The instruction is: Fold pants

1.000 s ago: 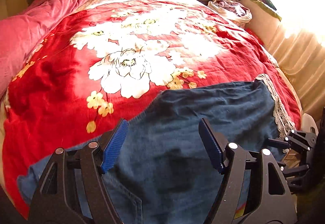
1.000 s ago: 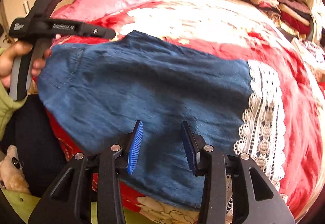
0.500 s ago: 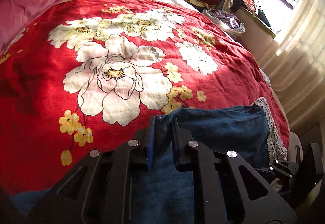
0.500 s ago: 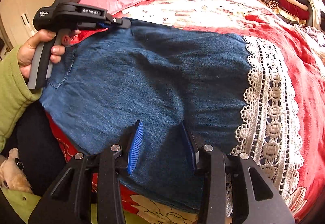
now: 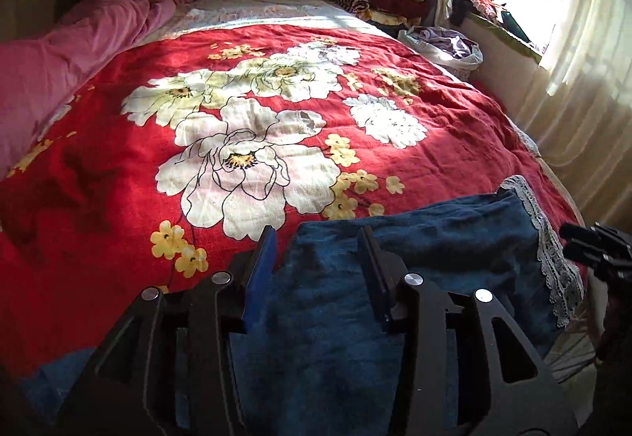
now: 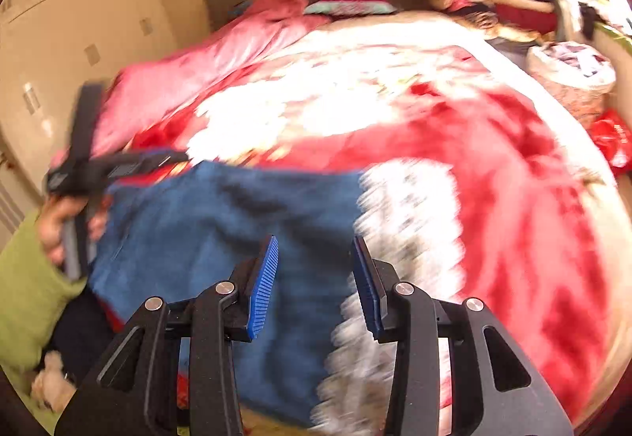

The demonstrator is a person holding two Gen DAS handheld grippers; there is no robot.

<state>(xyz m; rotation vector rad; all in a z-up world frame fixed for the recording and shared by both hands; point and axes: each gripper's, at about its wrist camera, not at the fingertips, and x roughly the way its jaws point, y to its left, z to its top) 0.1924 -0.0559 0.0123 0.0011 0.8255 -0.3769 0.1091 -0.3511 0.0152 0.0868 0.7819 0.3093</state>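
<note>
While the blue denim pants with white lace hem point(image 5: 414, 266) are spread at the near edge of the red floral bedspread point(image 5: 118, 207), the left gripper point(image 5: 318, 258) and right gripper point(image 6: 314, 270) are held open, empty. A regrasp is judged next.

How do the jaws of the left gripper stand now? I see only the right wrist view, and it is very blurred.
Observer: The left gripper is open. A corner of the pants shows between its fingers, not clamped.
Operator: Where does the lace hem lie?
Observer: The lace hem runs down the right edge of the pants, and its far end rests on the red bedspread.
Operator: Is my right gripper near it?
Observer: Yes. The right gripper shows just beyond the lace hem, at the right border of the left wrist view.
</note>
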